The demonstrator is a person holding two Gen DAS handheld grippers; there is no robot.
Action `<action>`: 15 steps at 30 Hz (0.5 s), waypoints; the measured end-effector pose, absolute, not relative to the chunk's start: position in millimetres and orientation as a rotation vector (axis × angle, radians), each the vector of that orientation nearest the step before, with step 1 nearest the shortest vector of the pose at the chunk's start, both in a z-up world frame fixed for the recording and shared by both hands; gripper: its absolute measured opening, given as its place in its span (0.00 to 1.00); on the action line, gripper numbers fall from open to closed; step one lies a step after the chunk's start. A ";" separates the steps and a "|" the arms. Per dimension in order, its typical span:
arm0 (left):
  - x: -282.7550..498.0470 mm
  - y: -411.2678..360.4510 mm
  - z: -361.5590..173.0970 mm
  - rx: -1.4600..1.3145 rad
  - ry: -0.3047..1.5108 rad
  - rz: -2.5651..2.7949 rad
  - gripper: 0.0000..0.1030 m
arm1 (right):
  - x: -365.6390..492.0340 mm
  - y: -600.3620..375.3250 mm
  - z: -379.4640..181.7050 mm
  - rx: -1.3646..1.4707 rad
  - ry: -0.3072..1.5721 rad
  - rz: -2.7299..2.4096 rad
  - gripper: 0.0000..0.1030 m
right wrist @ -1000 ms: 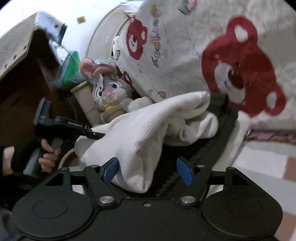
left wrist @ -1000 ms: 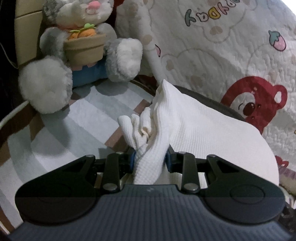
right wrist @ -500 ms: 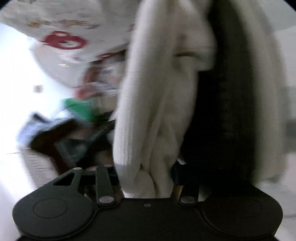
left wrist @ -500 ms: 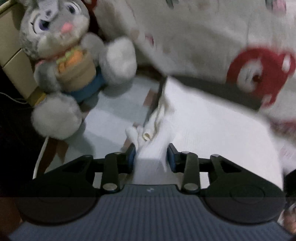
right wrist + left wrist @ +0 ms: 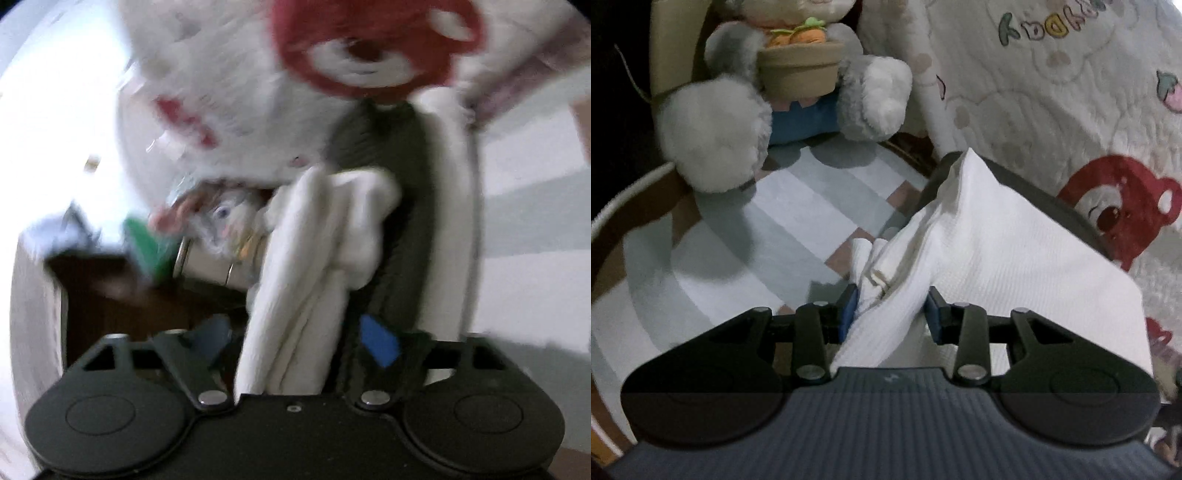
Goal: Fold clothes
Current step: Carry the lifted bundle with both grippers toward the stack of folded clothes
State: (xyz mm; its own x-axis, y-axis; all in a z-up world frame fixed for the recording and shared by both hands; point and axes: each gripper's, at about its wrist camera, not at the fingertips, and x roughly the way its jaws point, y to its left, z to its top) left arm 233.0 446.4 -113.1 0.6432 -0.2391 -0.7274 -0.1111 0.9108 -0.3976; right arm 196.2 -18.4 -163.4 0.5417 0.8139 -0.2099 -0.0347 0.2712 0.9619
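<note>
I'm over a grey-and-white checked mat (image 5: 798, 221), plush grey rabbit (image 5: 783, 92) and white bear-print quilt (image 5: 1052, 92) behind. My left gripper (image 5: 890, 310) is clamped on the white waffle-knit garment (image 5: 997, 251); my right gripper (image 5: 299, 339) just sprang wide apart, a fold hanging loosely between.

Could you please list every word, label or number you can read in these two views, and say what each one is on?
"yDaDy", or close to it: coloured letters, seen upside down and cut off at the frame edge, on the white bear-print quilt; the reading is uncertain.
A small pale emblem on the left gripper body: too small to read.
Right wrist view: too blurred; nothing legible.
</note>
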 end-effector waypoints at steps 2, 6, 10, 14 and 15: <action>234.6 449.0 -114.8 -0.444 0.878 -0.090 0.35 | 208.0 -22.2 -169.1 1.210 0.850 0.639 0.88; 235.8 450.1 -114.5 -0.414 0.890 -0.124 0.35 | 231.0 -4.9 -159.2 1.069 0.812 0.590 0.88; 235.7 449.4 -113.7 -0.370 0.909 -0.158 0.34 | 259.1 20.1 -165.1 0.957 0.775 0.597 0.85; 234.7 445.9 -104.2 -0.310 0.896 -0.208 0.24 | 266.6 31.2 -146.8 0.773 0.692 0.618 0.45; 234.1 444.0 -98.5 -0.289 0.880 -0.226 0.23 | 264.1 31.1 -134.6 0.706 0.646 0.629 0.33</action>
State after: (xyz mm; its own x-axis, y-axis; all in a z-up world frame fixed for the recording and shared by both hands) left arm 234.1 444.0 -98.5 0.6177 -0.3113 -0.7222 0.0757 0.9376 -0.3394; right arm 264.1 31.1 -134.6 0.6356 0.7048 -0.3149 -0.2962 0.5994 0.7436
